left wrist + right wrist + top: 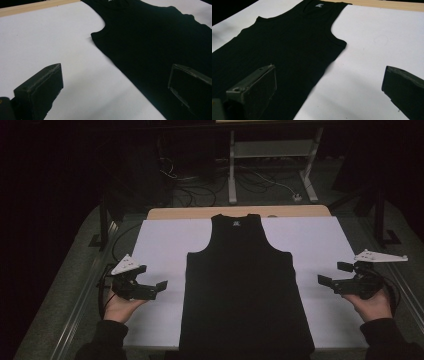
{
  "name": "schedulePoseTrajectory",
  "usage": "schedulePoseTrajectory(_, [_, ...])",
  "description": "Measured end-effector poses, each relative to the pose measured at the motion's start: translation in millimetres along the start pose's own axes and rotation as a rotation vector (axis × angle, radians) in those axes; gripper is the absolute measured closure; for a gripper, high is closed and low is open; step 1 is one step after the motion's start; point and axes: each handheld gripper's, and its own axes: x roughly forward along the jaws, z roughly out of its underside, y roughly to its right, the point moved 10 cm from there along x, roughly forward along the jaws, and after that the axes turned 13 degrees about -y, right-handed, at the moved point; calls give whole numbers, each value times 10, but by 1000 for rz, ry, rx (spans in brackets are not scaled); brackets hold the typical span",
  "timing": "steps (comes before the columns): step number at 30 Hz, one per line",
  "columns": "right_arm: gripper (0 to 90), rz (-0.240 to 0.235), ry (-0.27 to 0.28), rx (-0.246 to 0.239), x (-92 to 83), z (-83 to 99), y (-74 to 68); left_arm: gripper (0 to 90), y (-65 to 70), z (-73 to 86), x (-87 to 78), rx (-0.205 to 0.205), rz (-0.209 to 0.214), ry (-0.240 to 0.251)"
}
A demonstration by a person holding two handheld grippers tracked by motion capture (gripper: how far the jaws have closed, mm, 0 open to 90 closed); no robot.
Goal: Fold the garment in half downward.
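Item: black tank top (245, 285), sleeveless, of fine matte knit. It lies flat and face up along the middle of the tabletop (315, 240), neck toward the far edge, hem toward the person. It has a scooped neckline, deep curved armholes and a straight-sided body widening slightly to the hem. A small pale label (236, 223) sits inside the back of the neck. Its surface is smooth, with no marked folds or creases.

Support: the tabletop is covered with a plain white matte sheet, rectangular. A strip of pale wood (200, 213) shows along the far edge beyond the sheet.

Left tool (152, 287): black, blocky jaws with flat rectangular faces, carrying a grey three-cornered plate (126, 265). It is held in the person's left hand (120, 307) over the white sheet just left of the garment's body. The jaws are spread wide with nothing between them. In the left gripper view, one jaw stands over white sheet and the other over black cloth, straddling the garment's left side edge (120, 70).

Right tool (334, 275): of the same build, with a grey plate (381, 256) on top. It is held in the right hand (372, 306) over the sheet to the right of the garment. Its jaws are spread wide and empty. In the right gripper view, they straddle the right side edge (322, 72) below the armhole.

Neither tool is seen touching the cloth.
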Motion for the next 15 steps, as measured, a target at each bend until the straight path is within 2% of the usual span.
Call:
schedulePoseTrajectory(5, [0,2,-8,-11,2,-40,-9,0,-21,-22,4,9,0,-12])
schedulePoseTrajectory(15, [0,8,-30,-46,15,-190,-29,0,-92,-90,-31,3,9,-9])
